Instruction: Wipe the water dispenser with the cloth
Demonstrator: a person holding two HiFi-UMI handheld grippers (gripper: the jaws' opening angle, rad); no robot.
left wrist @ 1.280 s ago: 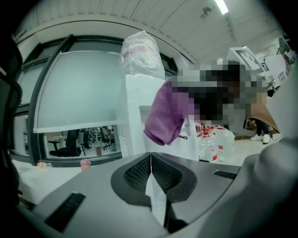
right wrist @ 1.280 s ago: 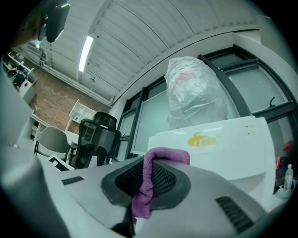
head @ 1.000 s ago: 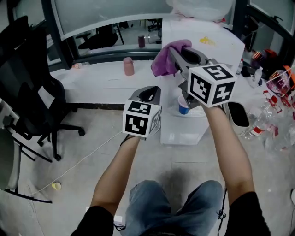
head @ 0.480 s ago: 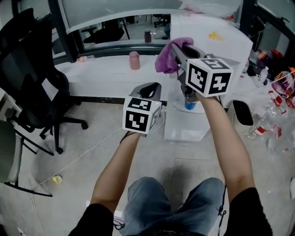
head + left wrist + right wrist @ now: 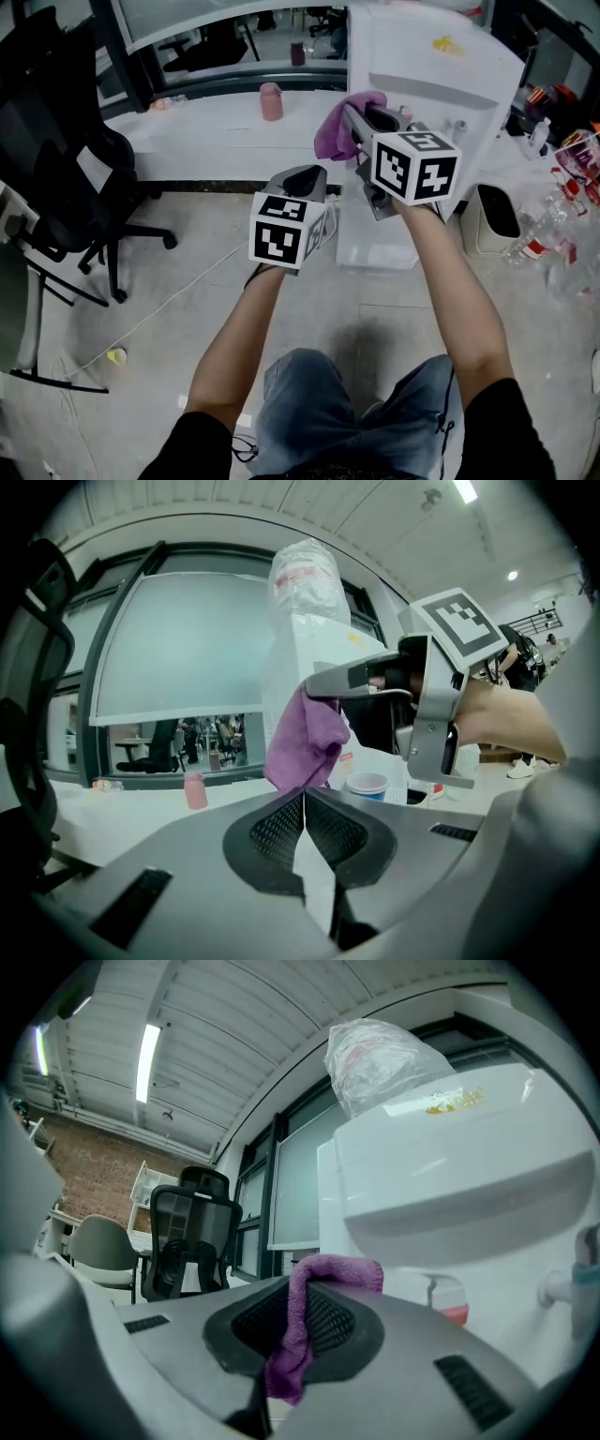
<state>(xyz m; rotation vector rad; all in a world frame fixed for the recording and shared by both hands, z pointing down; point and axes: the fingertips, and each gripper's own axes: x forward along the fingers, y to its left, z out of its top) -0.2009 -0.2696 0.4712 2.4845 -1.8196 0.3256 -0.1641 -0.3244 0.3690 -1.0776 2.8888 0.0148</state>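
Note:
The white water dispenser [image 5: 441, 75] stands at the upper right of the head view, and it fills the right side of the right gripper view as a white body [image 5: 450, 1166] with a bagged bottle on top. My right gripper [image 5: 349, 117] is shut on a purple cloth [image 5: 342, 124], held just left of the dispenser's front; the cloth [image 5: 300, 1335] hangs from between the jaws. My left gripper [image 5: 305, 178] sits lower and to the left, shut with nothing in it. From the left gripper view the cloth [image 5: 305, 742] dangles ahead, apart from my left gripper [image 5: 303, 803].
A white counter [image 5: 216, 141] with a pink cup [image 5: 271, 100] runs along the window. A black office chair [image 5: 66, 178] stands at left. A white bin [image 5: 487, 220] and several plastic bottles [image 5: 553, 230] sit right of the dispenser. A blue-banded paper cup [image 5: 367, 786] stands in the dispenser's bay.
The right gripper and cloth have stayed near the dispenser's front while the head view tipped down and closer; the blue cup is now hidden behind the right gripper. The left gripper barely moved.

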